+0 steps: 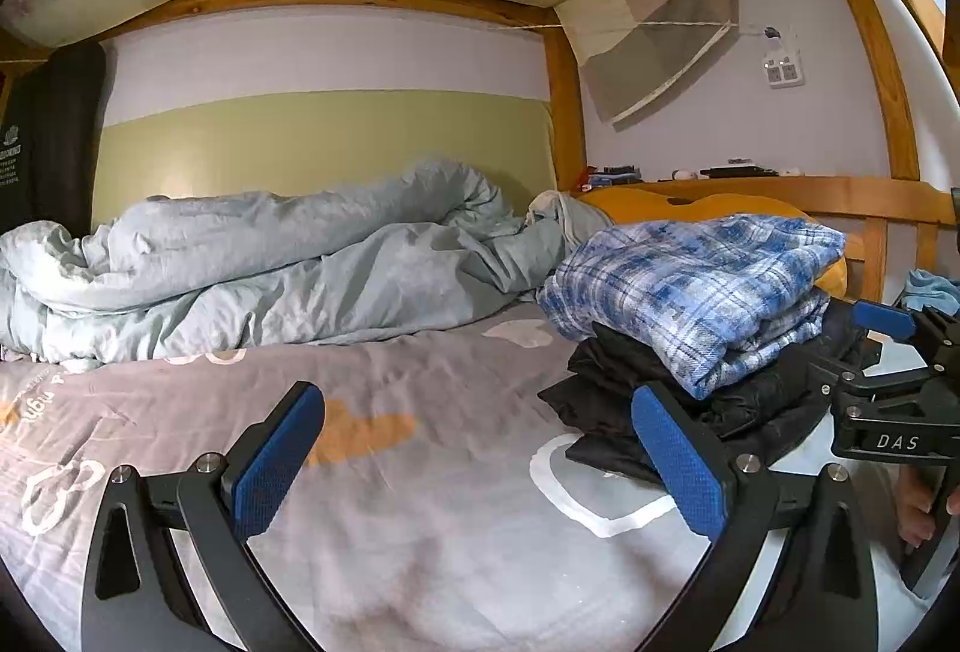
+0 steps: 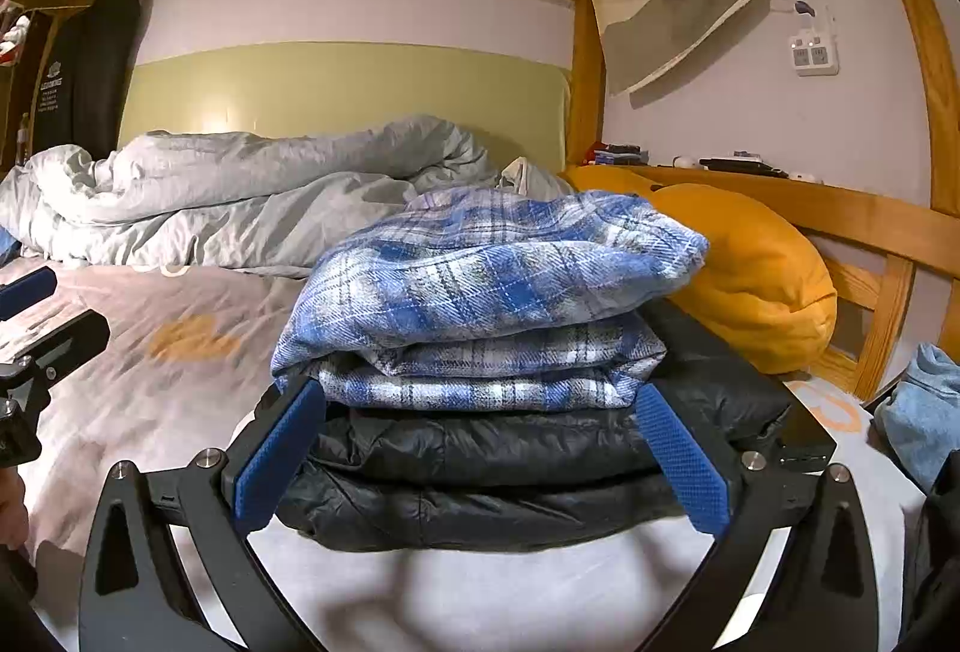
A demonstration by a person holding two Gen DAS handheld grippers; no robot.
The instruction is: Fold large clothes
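Note:
A folded blue plaid shirt (image 2: 492, 280) lies on top of a folded black puffer jacket (image 2: 480, 478), forming a stack on the grey printed bedsheet (image 2: 150, 412). My right gripper (image 2: 480, 448) is open and low at the stack's near edge, with its blue pads (image 2: 282, 454) flanking the jacket's front. My left gripper (image 1: 480, 457) is open over bare sheet with nothing between its pads. In that view the plaid shirt (image 1: 690, 286) and black jacket (image 1: 654, 412) sit just to the right of its right finger.
A crumpled pale grey duvet (image 1: 270, 262) fills the back of the bed. An orange pillow (image 2: 750, 280) lies behind the stack against the wooden rail (image 2: 840, 214). A light-blue garment (image 2: 924, 412) is at the far right. A black flat box (image 2: 804, 442) touches the jacket.

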